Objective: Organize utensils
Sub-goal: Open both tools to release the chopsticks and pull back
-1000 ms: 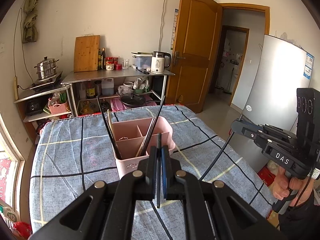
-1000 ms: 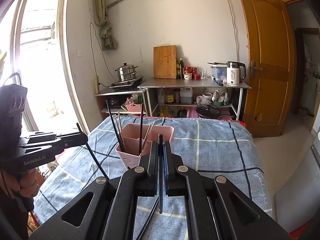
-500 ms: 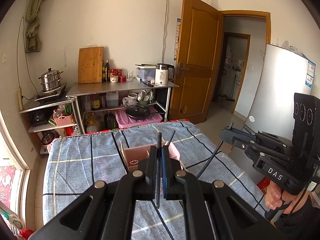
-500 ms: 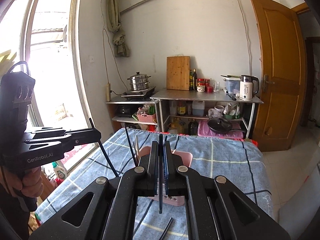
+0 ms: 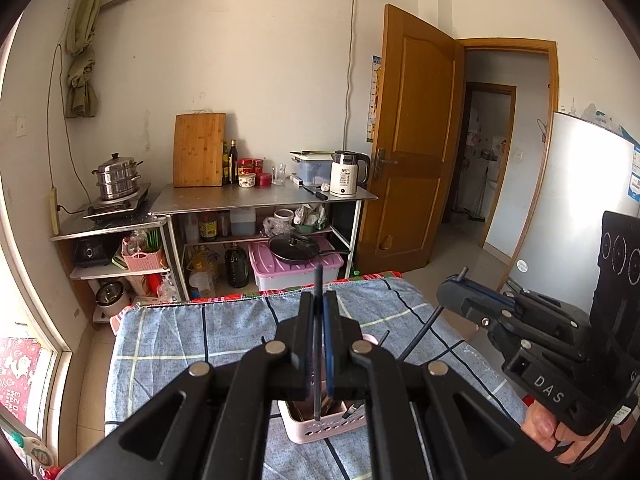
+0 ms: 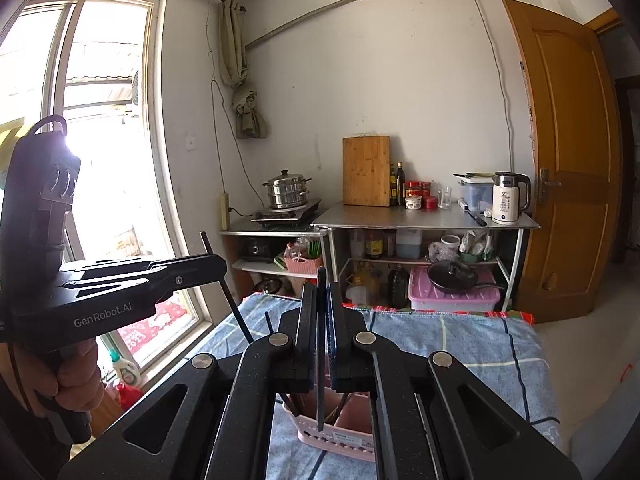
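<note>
A pink utensil holder (image 5: 320, 430) (image 6: 340, 436) with several dark chopsticks in it stands on the blue checked tablecloth (image 5: 180, 340), low under both grippers. My left gripper (image 5: 319, 300) is shut on one black chopstick (image 5: 318, 280), held upright above the holder. The right wrist view shows that gripper (image 6: 218, 266) from the side, its chopstick (image 6: 234, 308) slanting down. My right gripper (image 6: 321, 292) is shut on another black chopstick (image 6: 320, 408), its lower tip over the holder. From the left wrist view, the right gripper (image 5: 452, 292) and its chopstick (image 5: 420, 336) appear at right.
Past the table's far edge stands a steel rack (image 5: 260, 200) with a cutting board (image 5: 199, 150), kettle (image 5: 346, 174) and jars. A steamer pot (image 5: 117, 176) sits left of it. A wooden door (image 5: 408, 152) and white fridge (image 5: 576, 208) are on the right, a window (image 6: 100, 140) on the left.
Both grippers have risen, each still carrying its chopstick. The holder has dropped from mid-picture to low behind the fingers, and more of the wall shows.
</note>
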`<state>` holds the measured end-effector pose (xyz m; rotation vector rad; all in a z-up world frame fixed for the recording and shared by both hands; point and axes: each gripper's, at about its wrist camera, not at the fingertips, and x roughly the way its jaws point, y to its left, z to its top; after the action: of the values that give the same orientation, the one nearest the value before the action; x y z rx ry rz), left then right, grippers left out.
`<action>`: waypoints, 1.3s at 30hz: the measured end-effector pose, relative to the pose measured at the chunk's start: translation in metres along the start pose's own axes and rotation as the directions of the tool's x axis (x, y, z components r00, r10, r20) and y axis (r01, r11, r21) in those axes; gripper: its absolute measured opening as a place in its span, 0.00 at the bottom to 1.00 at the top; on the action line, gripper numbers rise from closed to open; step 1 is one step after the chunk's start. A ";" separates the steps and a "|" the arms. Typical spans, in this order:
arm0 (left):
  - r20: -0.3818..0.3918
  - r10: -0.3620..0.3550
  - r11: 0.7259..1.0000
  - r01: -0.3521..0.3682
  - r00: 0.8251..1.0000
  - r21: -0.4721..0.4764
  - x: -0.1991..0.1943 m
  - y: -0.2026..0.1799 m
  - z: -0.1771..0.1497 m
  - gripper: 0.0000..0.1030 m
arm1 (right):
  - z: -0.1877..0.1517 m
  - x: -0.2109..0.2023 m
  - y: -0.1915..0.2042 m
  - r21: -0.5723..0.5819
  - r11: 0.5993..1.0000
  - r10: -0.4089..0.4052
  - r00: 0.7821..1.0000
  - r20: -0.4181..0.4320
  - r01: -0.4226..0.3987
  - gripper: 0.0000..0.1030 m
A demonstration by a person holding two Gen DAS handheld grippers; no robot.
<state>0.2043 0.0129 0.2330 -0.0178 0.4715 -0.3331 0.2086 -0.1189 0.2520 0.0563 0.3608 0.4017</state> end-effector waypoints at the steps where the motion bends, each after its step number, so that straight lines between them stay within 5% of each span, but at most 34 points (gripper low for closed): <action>1: 0.003 -0.002 1.000 0.002 1.000 -0.002 0.002 0.001 0.000 0.05 | 0.001 0.003 -0.001 0.005 1.000 -0.001 1.000 0.003 0.001 0.04; 9: -0.011 -0.007 1.000 0.007 1.000 -0.013 0.026 0.010 -0.014 0.05 | -0.006 0.025 -0.005 0.025 1.000 -0.004 1.000 -0.006 0.004 0.04; 31: -0.141 -0.052 0.992 0.034 0.989 -0.122 0.073 0.040 -0.076 0.06 | -0.069 0.068 -0.025 0.078 0.997 -0.005 0.981 -0.196 0.021 0.04; 35: -0.088 -0.036 0.991 0.024 0.995 -0.130 0.053 0.041 -0.072 0.27 | -0.062 0.049 -0.026 0.075 0.997 0.002 0.989 -0.151 0.010 0.17; 39: -0.024 -0.021 0.992 0.017 0.999 -0.126 0.025 0.042 -0.068 0.31 | -0.054 0.019 -0.028 0.072 0.997 -0.007 0.995 -0.096 0.014 0.17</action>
<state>0.2080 0.0484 0.1578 -0.1413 0.5172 -0.3221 0.2159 -0.1387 0.1915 0.1066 0.4706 0.3820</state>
